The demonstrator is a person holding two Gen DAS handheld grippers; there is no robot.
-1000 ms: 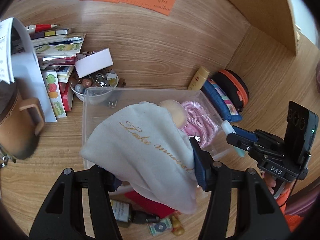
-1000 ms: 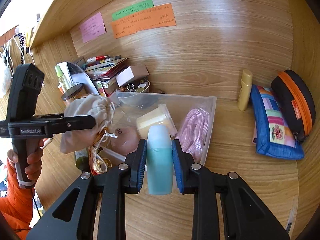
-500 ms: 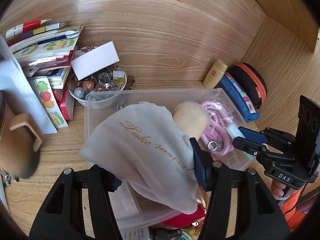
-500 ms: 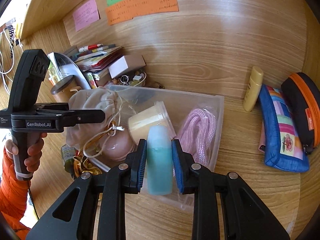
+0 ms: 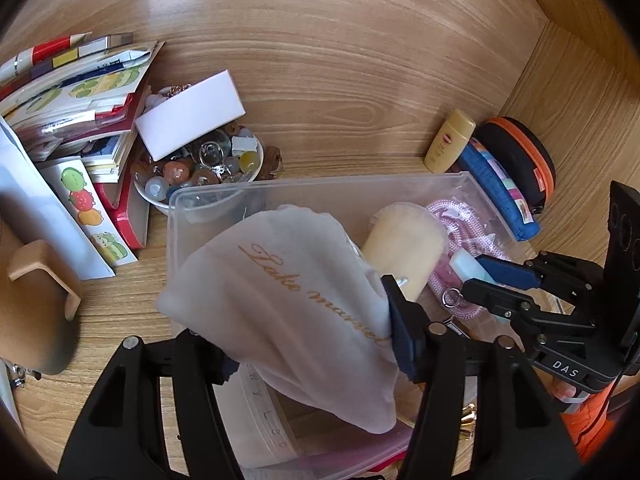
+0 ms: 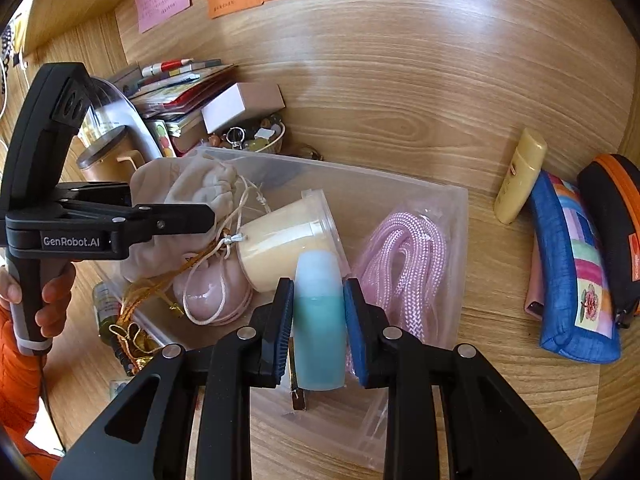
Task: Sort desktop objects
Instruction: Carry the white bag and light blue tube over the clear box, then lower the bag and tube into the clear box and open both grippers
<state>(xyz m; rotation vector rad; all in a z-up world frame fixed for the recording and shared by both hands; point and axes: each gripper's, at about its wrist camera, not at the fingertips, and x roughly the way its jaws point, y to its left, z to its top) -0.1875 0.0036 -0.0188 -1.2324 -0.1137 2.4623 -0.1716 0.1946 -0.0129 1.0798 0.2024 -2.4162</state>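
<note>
our left gripper [image 5: 312,344] has the white pouch [image 5: 296,312] between its fingers, hanging over the near left part of the clear bin [image 5: 320,184]. its jaws are opening, with the cloth still between them and the right pad against it. from the right wrist view the pouch [image 6: 188,196] bunches beside that gripper [image 6: 176,216], its drawstrings trailing down into the bin [image 6: 400,184].

our right gripper [image 6: 320,320] pinches a teal bottle [image 6: 320,320] upright between both blue pads, over the bin's near edge. inside the bin lie a cream cup [image 6: 284,240] on its side, a pink rope [image 6: 404,268] coiled to its right, and a pink rounded thing [image 6: 216,292] under the strings.

outside the bin on the desk [image 6: 440,100], a yellow tube [image 6: 520,176], a blue case [image 6: 572,272] and a black-and-orange case [image 6: 616,232] sit to the right. behind the bin's left corner are a bowl [image 5: 200,168] of trinkets with a white box [image 5: 188,120] across it, and stacked booklets [image 5: 76,92]. a brown mug [image 5: 32,300] stands at far left.
</note>
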